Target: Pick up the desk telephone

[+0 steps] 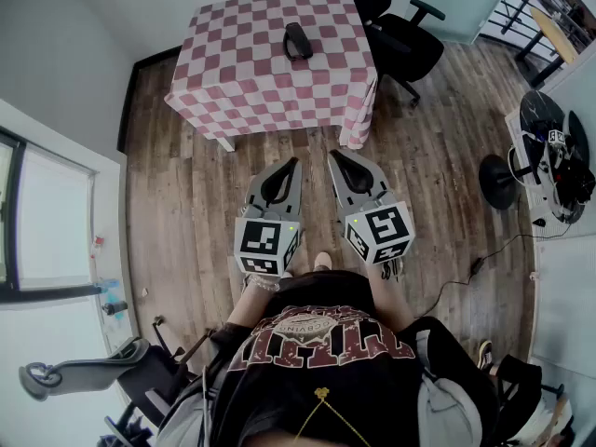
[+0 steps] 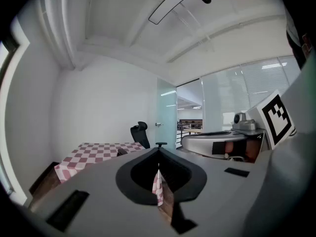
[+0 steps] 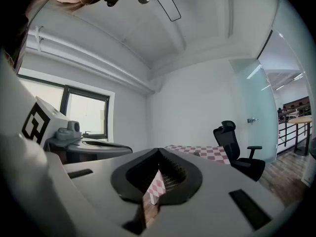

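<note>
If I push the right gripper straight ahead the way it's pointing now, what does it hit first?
The right gripper has free air ahead, then likely meets the checkered tablecloth hanging at the table's near right corner, not the telephone. Depth is unclear.

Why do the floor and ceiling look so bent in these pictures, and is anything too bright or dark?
Head view: the wide lens curves the floorboards, and the window washes out pale. Left gripper view: black corners, bowed ceiling beams. Right gripper view: the same rounding, with the window glaring at left.
</note>
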Motion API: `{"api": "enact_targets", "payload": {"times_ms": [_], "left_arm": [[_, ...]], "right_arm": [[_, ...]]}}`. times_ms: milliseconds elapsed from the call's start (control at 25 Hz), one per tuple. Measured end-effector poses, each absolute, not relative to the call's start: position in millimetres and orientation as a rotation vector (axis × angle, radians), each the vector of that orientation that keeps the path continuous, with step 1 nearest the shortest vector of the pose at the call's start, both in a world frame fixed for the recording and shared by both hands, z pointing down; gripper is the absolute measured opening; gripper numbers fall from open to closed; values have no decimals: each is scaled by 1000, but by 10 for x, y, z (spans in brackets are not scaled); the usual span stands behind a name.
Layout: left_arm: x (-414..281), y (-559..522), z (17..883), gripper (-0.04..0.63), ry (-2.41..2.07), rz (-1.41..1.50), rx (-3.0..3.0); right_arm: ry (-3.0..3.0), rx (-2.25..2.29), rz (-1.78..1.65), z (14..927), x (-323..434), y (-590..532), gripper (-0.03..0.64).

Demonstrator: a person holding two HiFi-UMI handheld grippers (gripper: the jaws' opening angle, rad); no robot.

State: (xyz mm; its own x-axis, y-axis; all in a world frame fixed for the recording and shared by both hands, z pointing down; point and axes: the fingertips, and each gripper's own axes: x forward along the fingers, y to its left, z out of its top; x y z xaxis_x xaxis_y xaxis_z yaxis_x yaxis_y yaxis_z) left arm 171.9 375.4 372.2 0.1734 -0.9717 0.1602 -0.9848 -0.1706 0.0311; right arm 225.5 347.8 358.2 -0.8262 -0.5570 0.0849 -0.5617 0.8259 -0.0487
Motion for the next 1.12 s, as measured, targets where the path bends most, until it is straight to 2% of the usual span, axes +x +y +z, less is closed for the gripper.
{"api": "enact_targets", "payload": {"times_ms": [600, 1120], "left_arm": [[1901, 3690, 4026, 8, -1925, 208, 2222], [1467, 2965, 4072, 8, -1816, 208, 2311]], "right_arm": [[-2930, 874, 129, 3686, 2594, 3293, 20], [-2861, 1037, 140, 3713, 2255, 2684, 20]]}}
